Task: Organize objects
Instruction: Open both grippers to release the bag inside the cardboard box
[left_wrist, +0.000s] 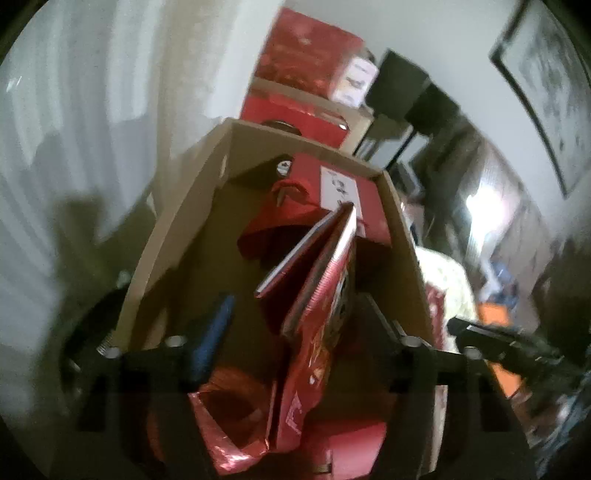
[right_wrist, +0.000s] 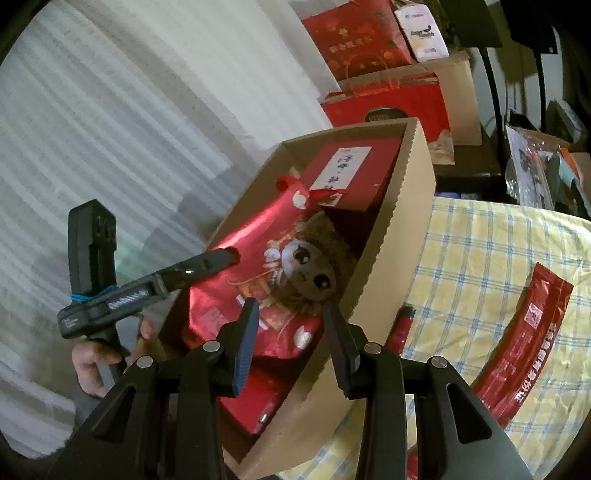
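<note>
An open cardboard box (right_wrist: 399, 236) stands on a checked cloth and holds red things. A shiny red gift bag (right_wrist: 243, 266) with a cartoon face leans inside it, with a red gift box (right_wrist: 354, 173) behind. In the left wrist view the bag (left_wrist: 325, 302) stands edge-on between my left fingers, over the cardboard box (left_wrist: 173, 229). My left gripper (left_wrist: 291, 321) is open around the bag; it also shows in the right wrist view (right_wrist: 207, 266) at the box's left wall. My right gripper (right_wrist: 291, 314) is open and empty, above the box's near end.
A long red packet (right_wrist: 524, 339) lies on the checked cloth (right_wrist: 491, 243) to the right of the box. More red gift boxes and a paper bag (right_wrist: 391, 99) are stacked behind. A white curtain (right_wrist: 129, 110) hangs on the left. Clutter (right_wrist: 535, 166) sits at the far right.
</note>
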